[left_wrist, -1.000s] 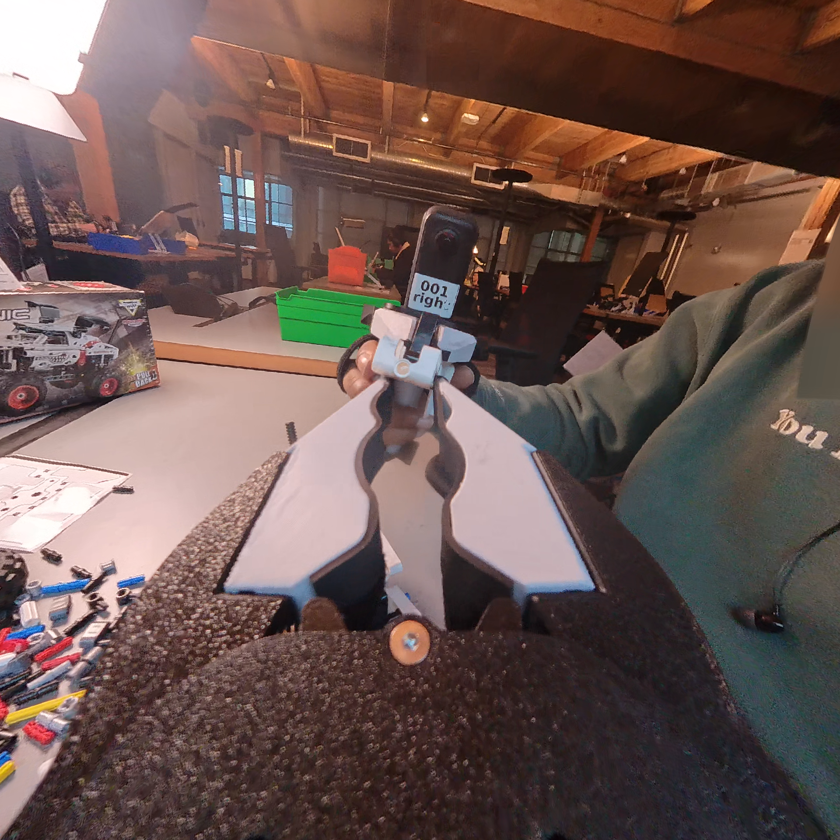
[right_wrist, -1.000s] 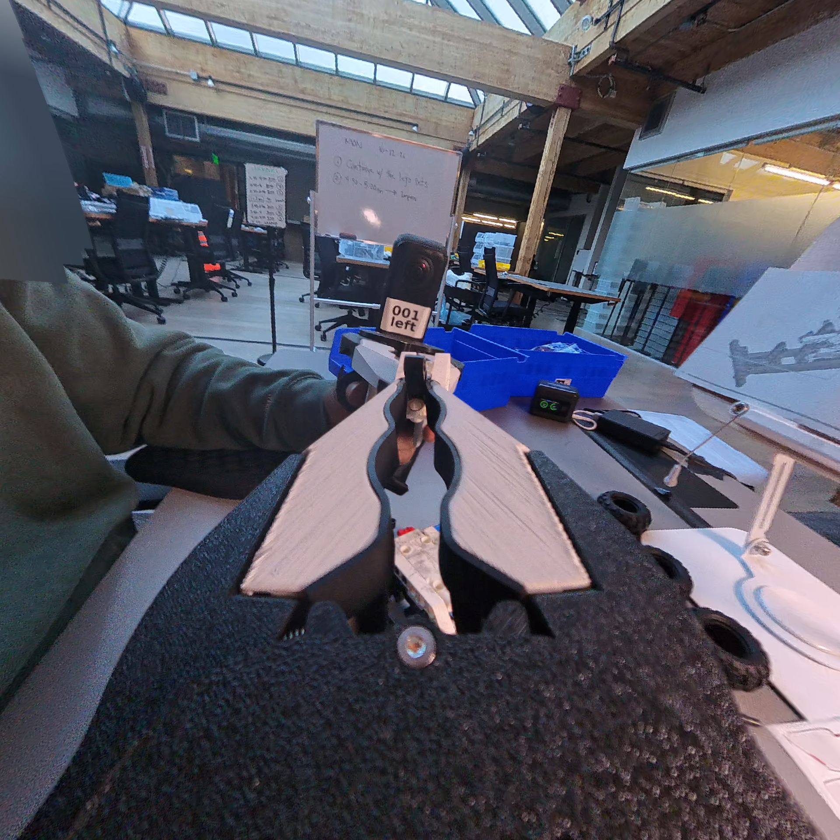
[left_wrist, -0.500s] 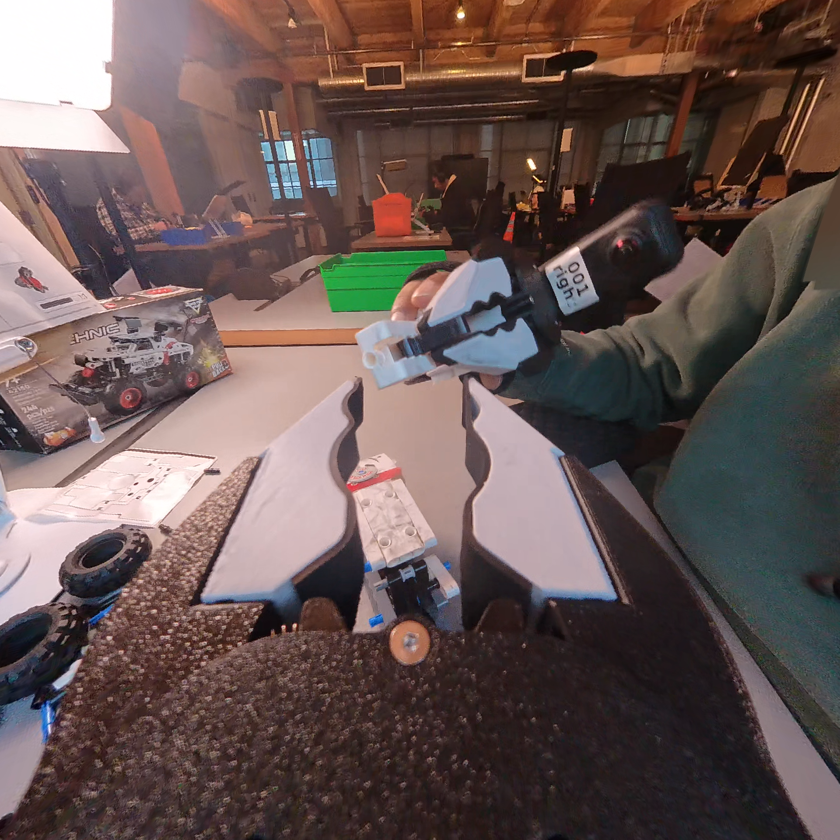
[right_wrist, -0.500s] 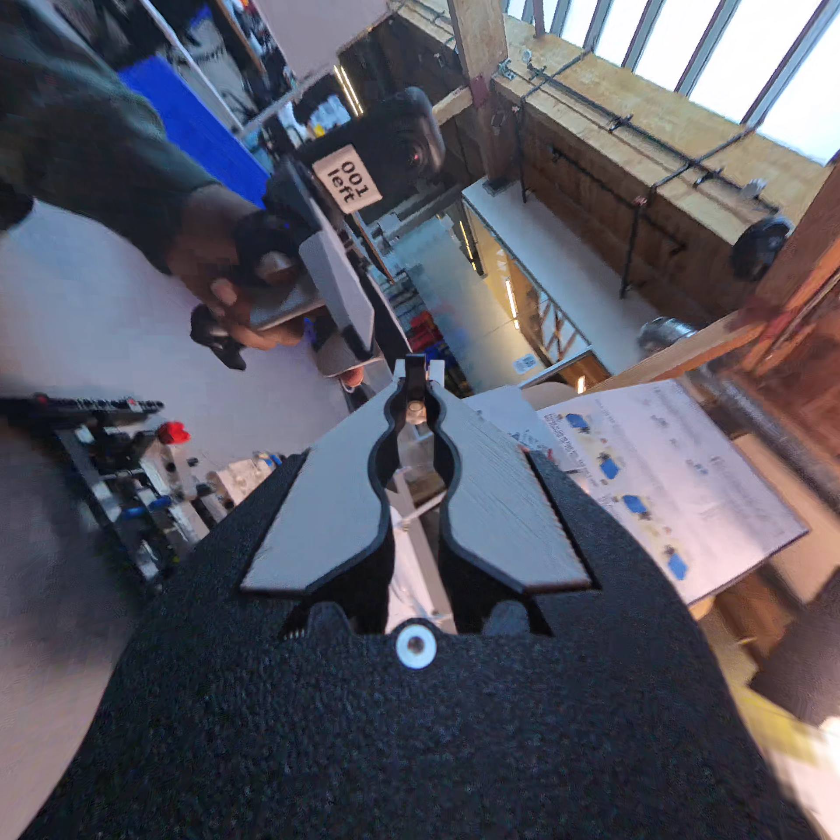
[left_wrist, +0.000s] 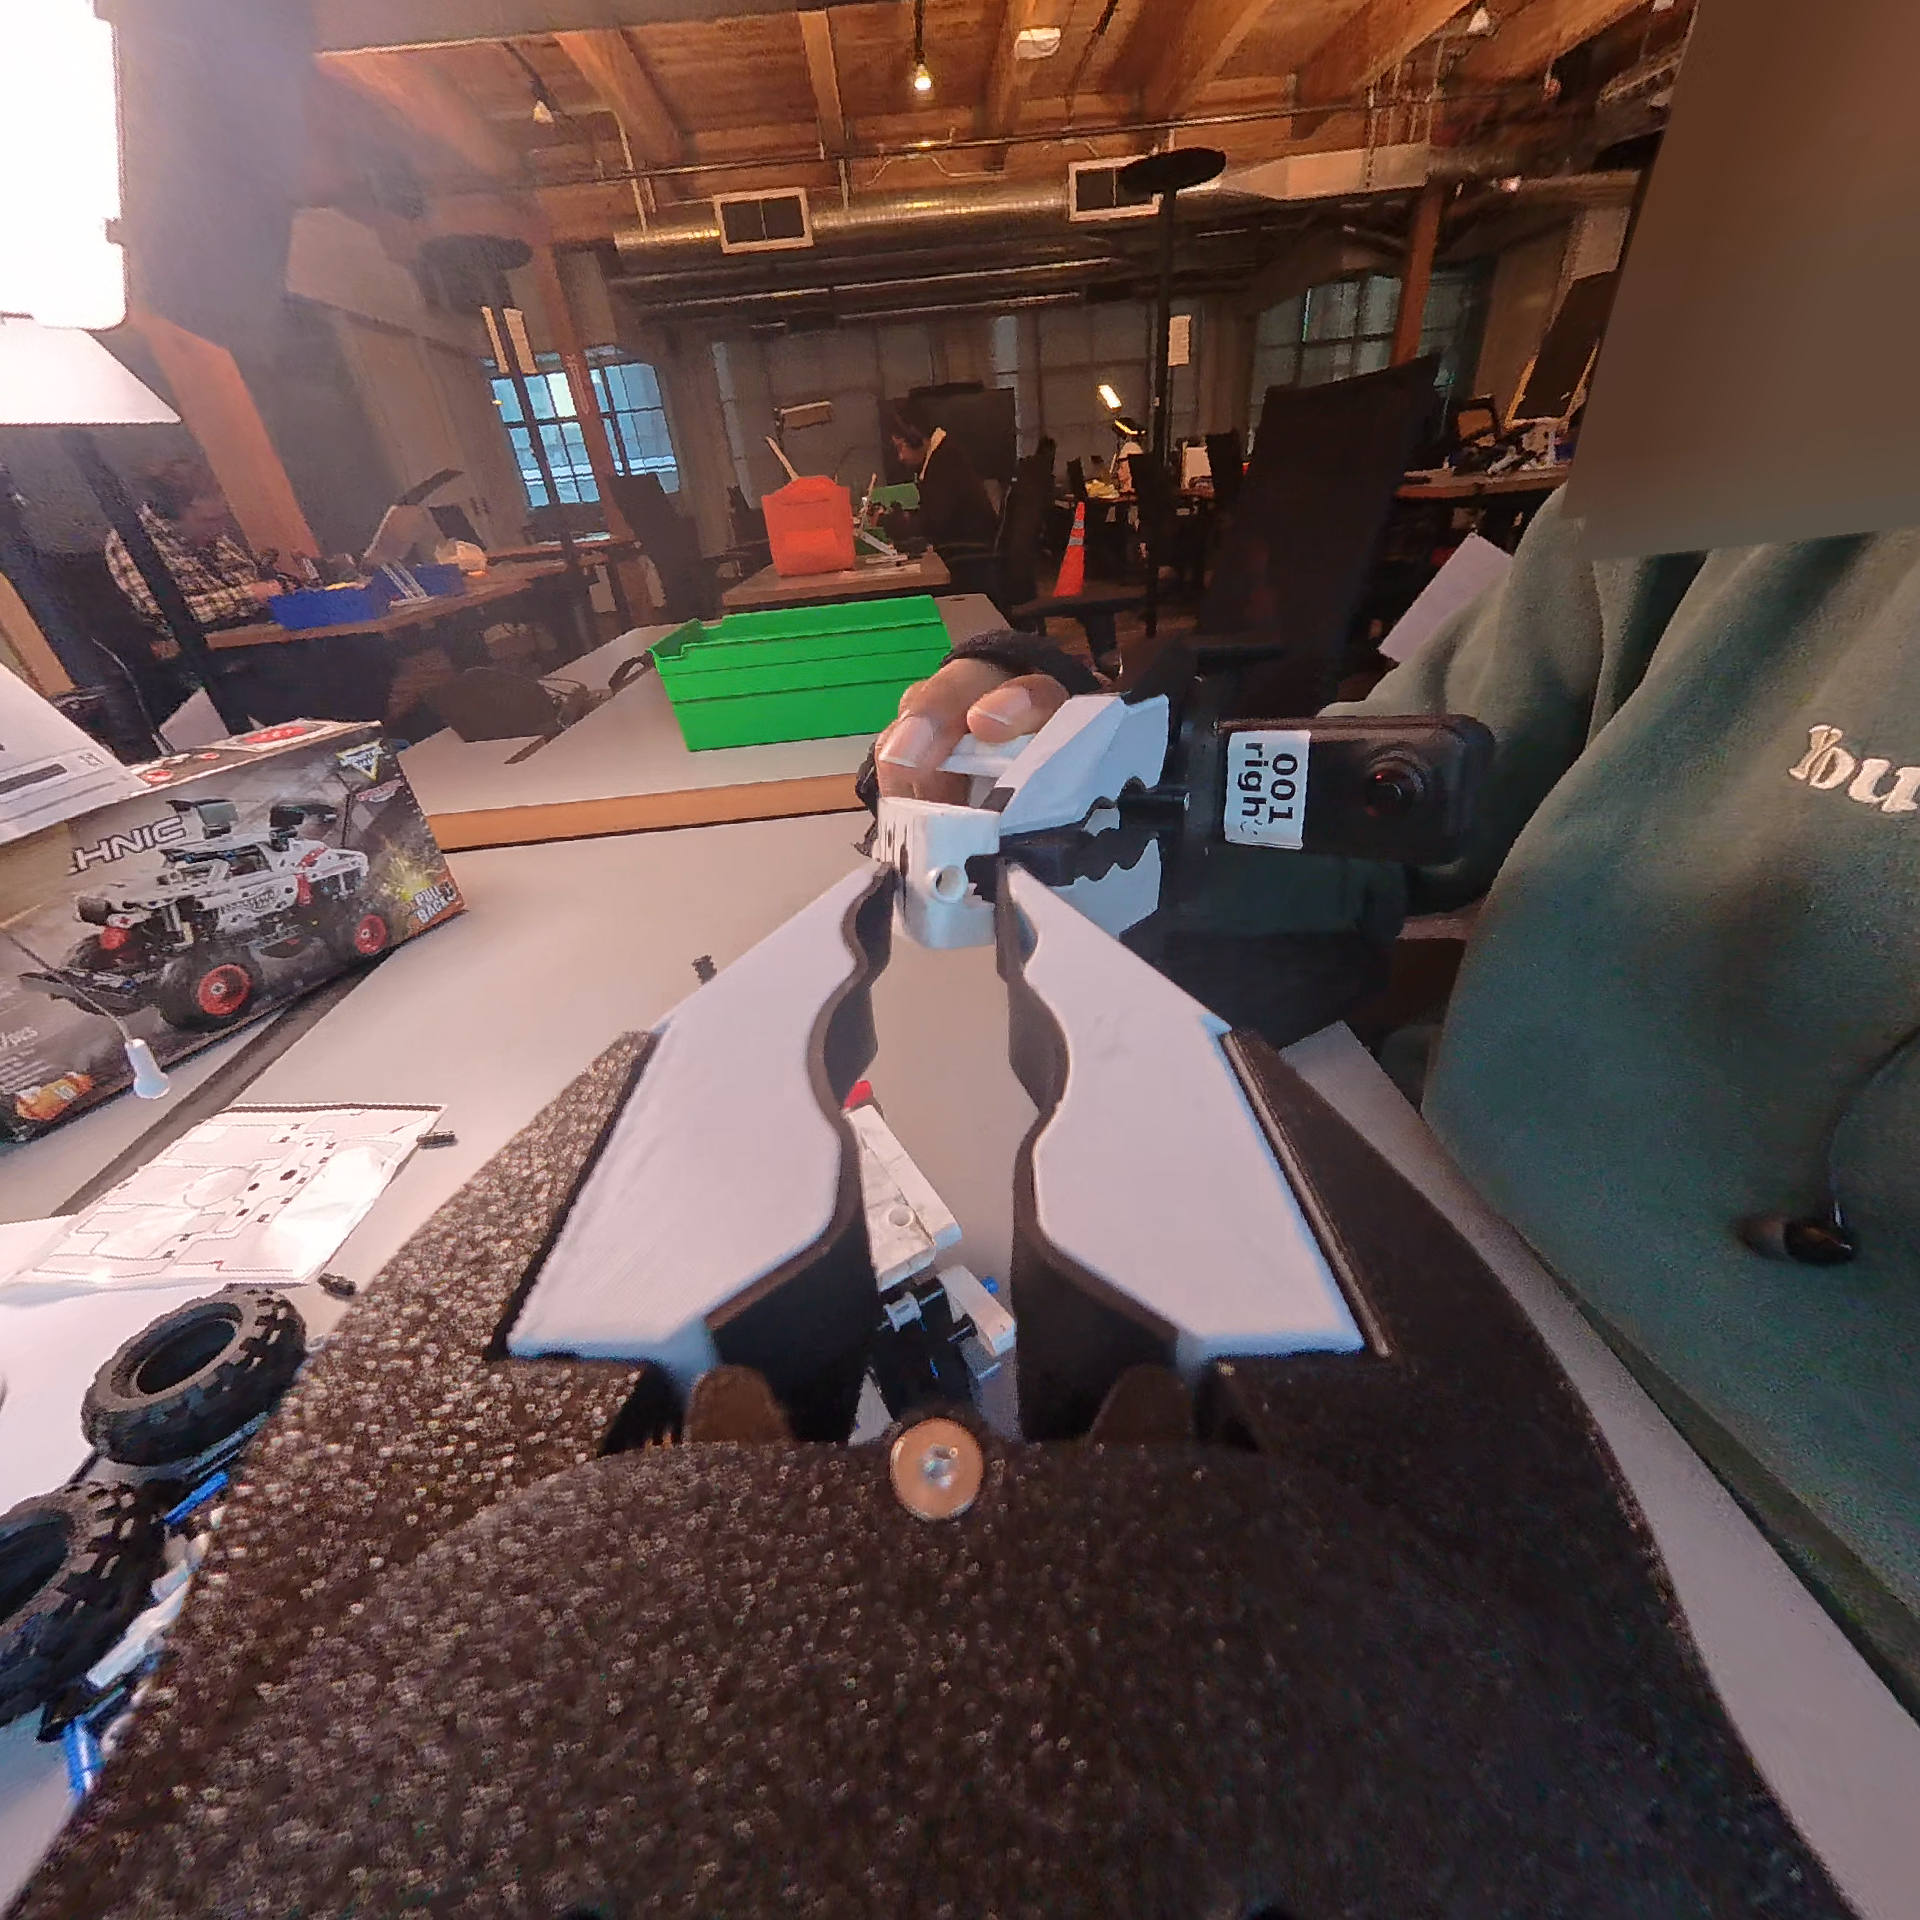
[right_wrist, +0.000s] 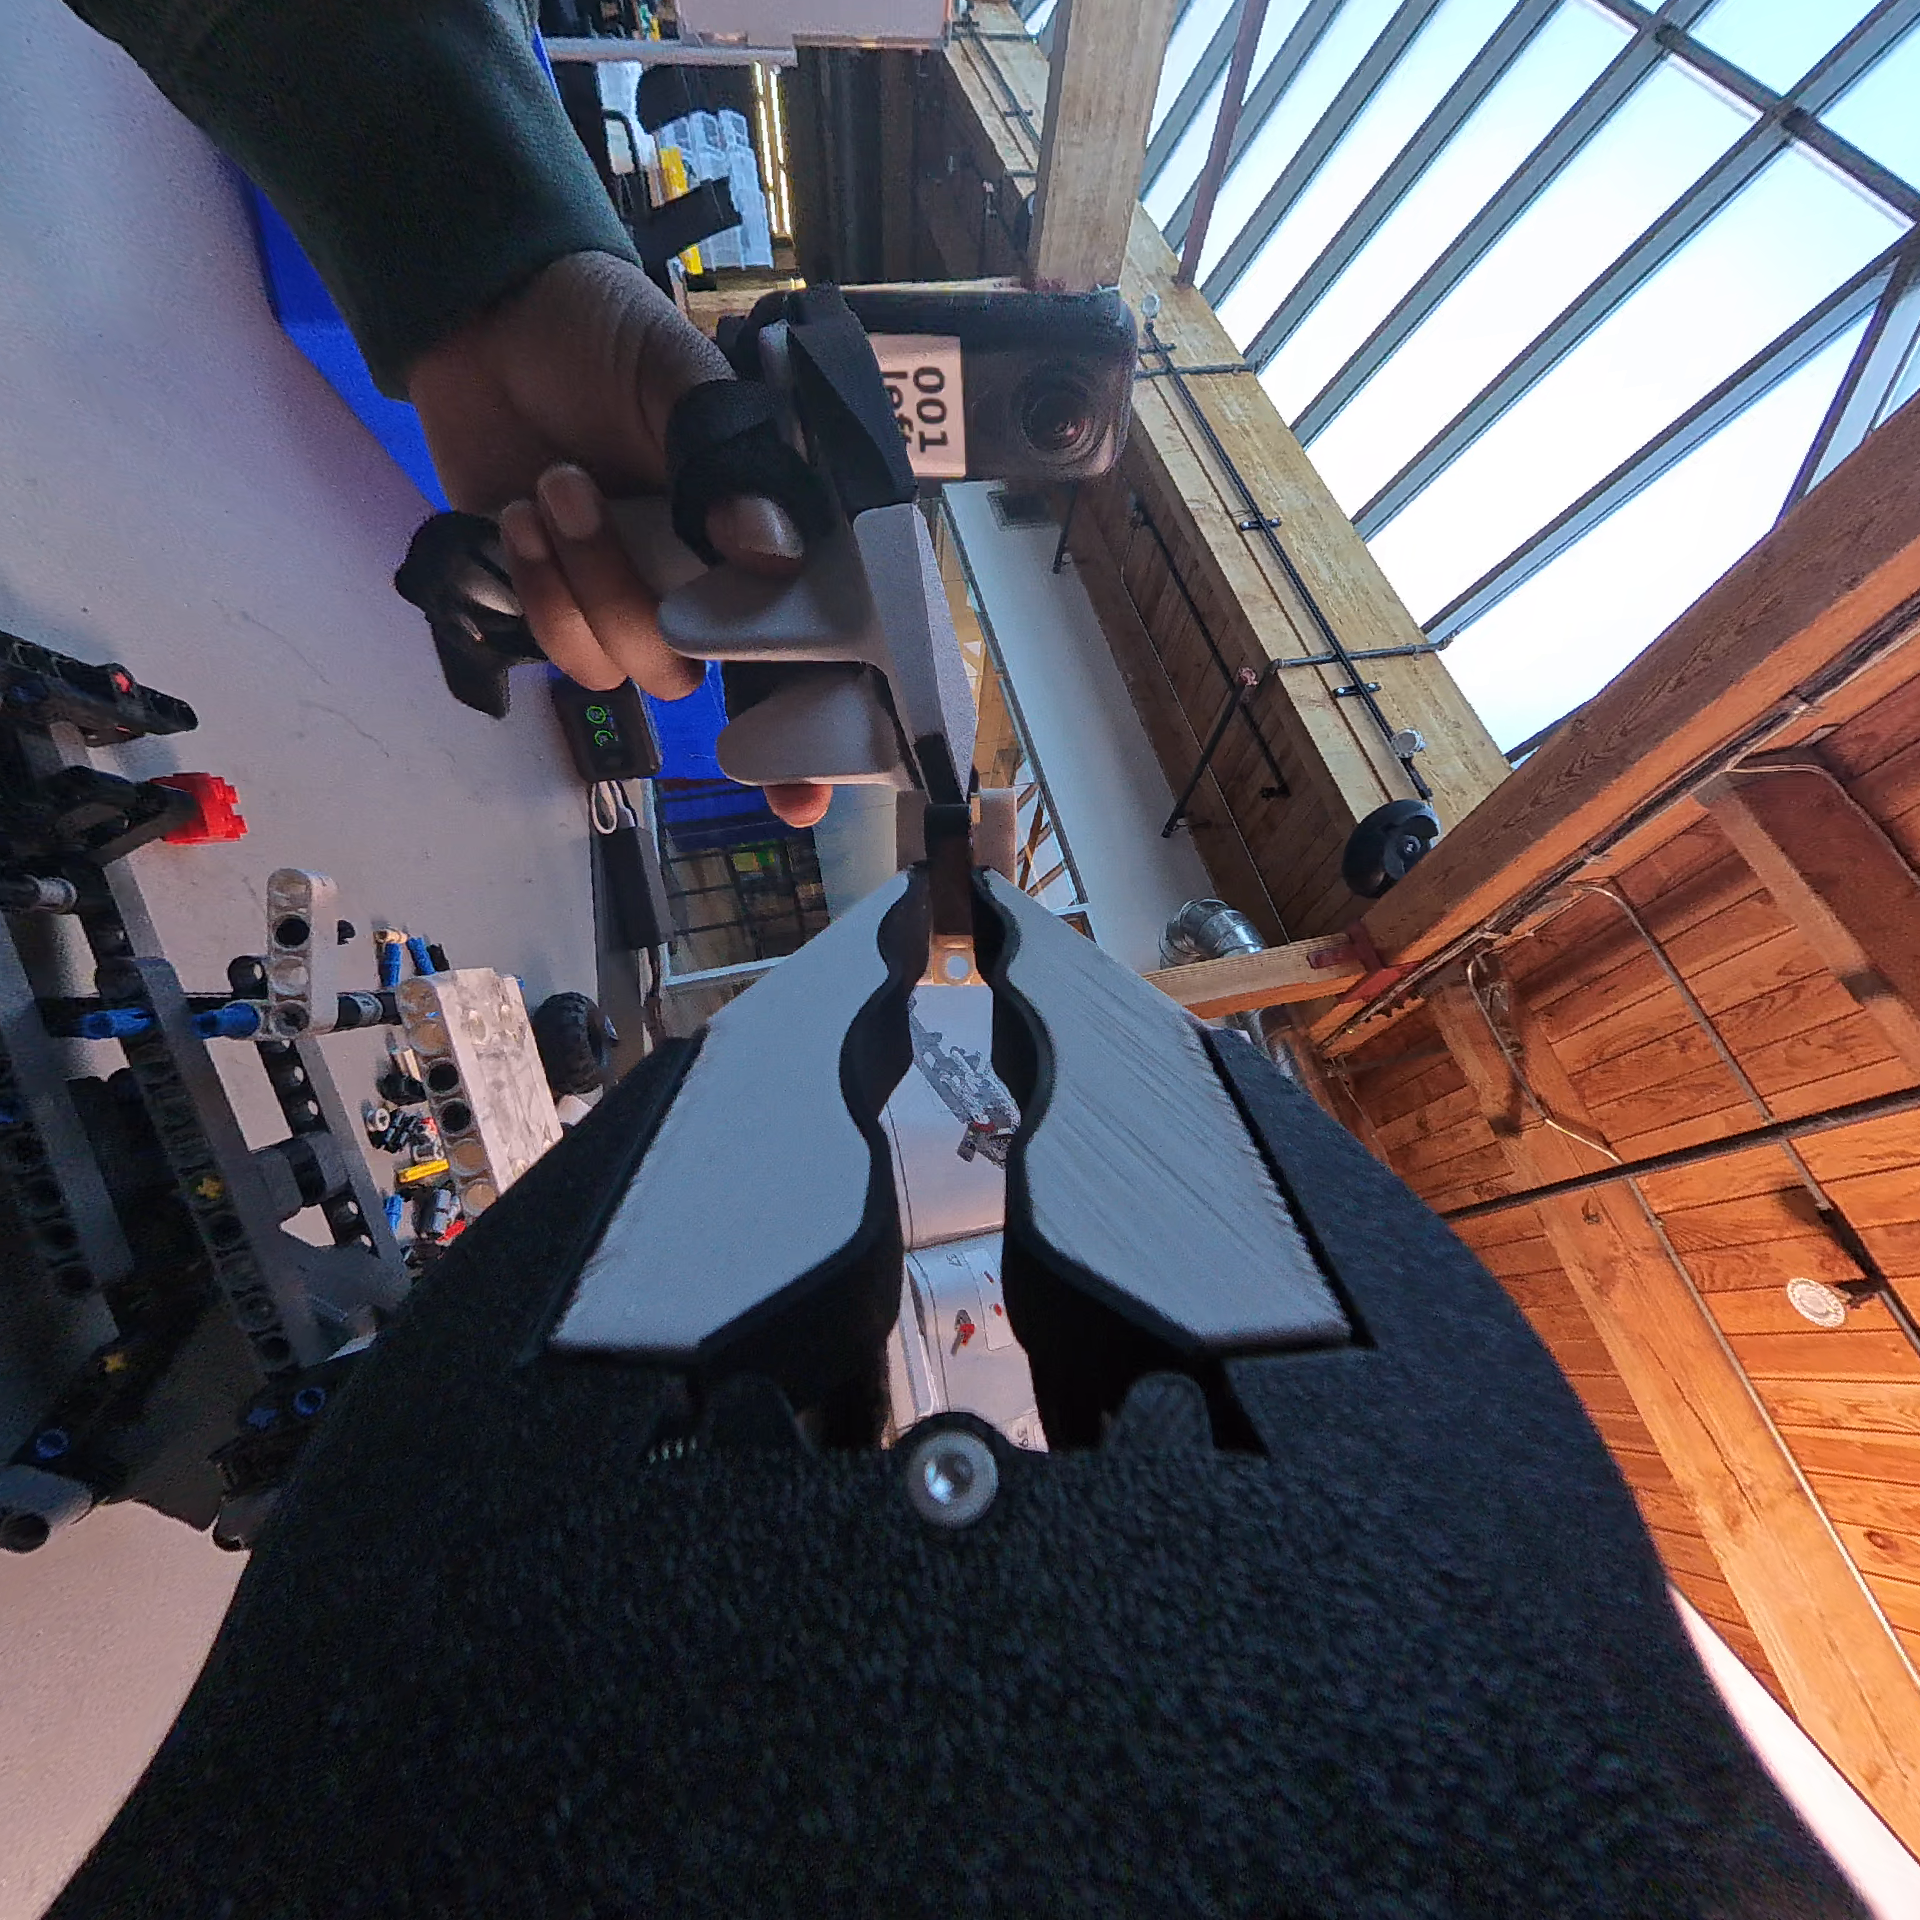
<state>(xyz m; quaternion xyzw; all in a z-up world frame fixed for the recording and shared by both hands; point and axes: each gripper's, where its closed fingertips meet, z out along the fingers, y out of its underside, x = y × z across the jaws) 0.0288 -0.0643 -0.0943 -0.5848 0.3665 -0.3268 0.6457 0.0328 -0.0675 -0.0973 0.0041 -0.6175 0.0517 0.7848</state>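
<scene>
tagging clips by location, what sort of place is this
Probably a shared workshop or maker-style office in a converted loft: exposed timber ceiling with ducts, rows of work tables with people seated at them, and parts bins. The near table holds a toy truck kit box and loose tyres.

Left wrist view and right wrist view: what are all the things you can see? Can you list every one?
white brick piece: one, white, pinched between both grippers' tips
toy truck box: one, grey with red-wheeled truck picture, left on the table
green trays: one stack, green, on the next table behind
black tyres: two, black, bottom left
white sheet: one, white, beside the tyres
half-built model: one, grey, black and blue, lying on the table
table: one, grey
left gripper: one, grey fingers, shut on the piece
right gripper: one, grey fingers, shut on the piece
</scene>
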